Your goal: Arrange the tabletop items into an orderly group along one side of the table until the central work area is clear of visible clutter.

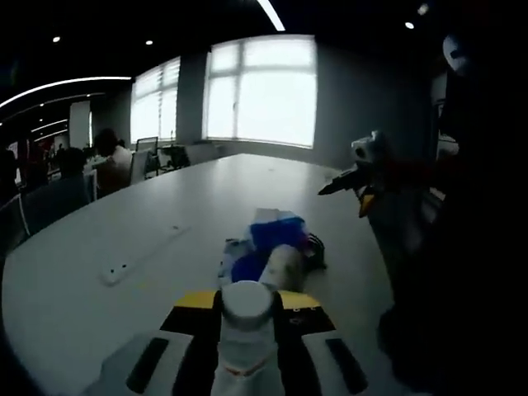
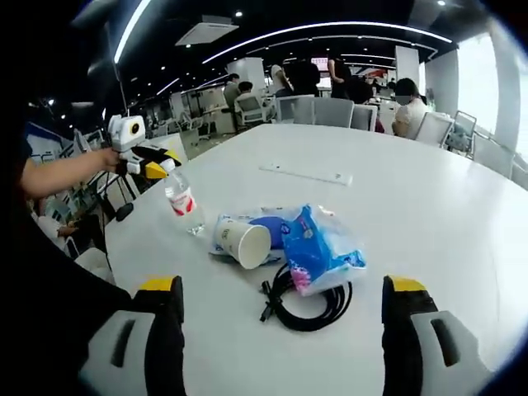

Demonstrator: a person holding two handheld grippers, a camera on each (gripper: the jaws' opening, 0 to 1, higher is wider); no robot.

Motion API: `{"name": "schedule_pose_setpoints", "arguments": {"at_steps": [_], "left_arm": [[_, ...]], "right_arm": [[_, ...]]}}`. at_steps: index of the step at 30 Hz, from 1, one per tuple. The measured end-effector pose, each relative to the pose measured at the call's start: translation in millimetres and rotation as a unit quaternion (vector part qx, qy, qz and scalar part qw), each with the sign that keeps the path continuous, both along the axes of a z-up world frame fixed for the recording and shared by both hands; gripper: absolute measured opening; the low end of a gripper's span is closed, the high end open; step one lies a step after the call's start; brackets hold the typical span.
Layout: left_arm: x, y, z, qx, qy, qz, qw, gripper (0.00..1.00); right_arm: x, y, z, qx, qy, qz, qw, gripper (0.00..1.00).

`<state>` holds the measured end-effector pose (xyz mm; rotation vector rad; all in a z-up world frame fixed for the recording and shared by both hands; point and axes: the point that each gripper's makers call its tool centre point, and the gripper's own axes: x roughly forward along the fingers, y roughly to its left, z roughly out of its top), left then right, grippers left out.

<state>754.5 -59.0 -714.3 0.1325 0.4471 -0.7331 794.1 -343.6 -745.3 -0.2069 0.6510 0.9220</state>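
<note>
A clear water bottle (image 2: 183, 202) is being gripped by the left hand-held gripper (image 2: 153, 167) near the tabletop (image 2: 429, 206) edge. Just beside it, a paper cup (image 2: 243, 242), a blue packet (image 2: 318, 247) and a black cable (image 2: 307, 304) are lying clustered. The right hand-held gripper (image 2: 280, 318) is being held wide open, empty.

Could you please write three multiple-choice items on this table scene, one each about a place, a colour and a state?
1. Where does the coiled cable lie?
A. on the power strip
B. beside the blue pack, on its near side
C. inside the cup

2. What colour is the bottle label?
A. red
B. green
C. black

3. How is the cup positioned?
A. upright
B. upside down
C. on its side

Key: B, the cable sits partly under the pack; A, a red band shows round the bottle held by the left tool; C, the cup's open mouth faces sideways.
</note>
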Motion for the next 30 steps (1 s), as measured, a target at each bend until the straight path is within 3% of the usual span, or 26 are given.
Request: {"name": "schedule_pose_setpoints", "arguments": {"at_steps": [6,16,25,30], "left_arm": [[-0.7,-3,0.8,0.017,-0.016,-0.007,0.9997,0.21],[-1.2,1,0.1,0.011,-0.009,0.010,0.9999,0.20],[2.7,11,-0.8,-0.010,0.013,0.054,0.9984,0.19],[2.8,14,2.8,-0.009,0.012,0.073,0.9972,0.19]], "right_arm": [[0,-1,-5.7,-0.005,0.005,0.000,1.0000,0.95],[4,-3,-11.2,-0.005,0.010,0.000,0.9999,0.95],[7,-3,-8.3,0.001,0.008,-0.001,1.0000,0.95],[8,0,-4.5,0.007,0.003,0.000,1.0000,0.95]]}}
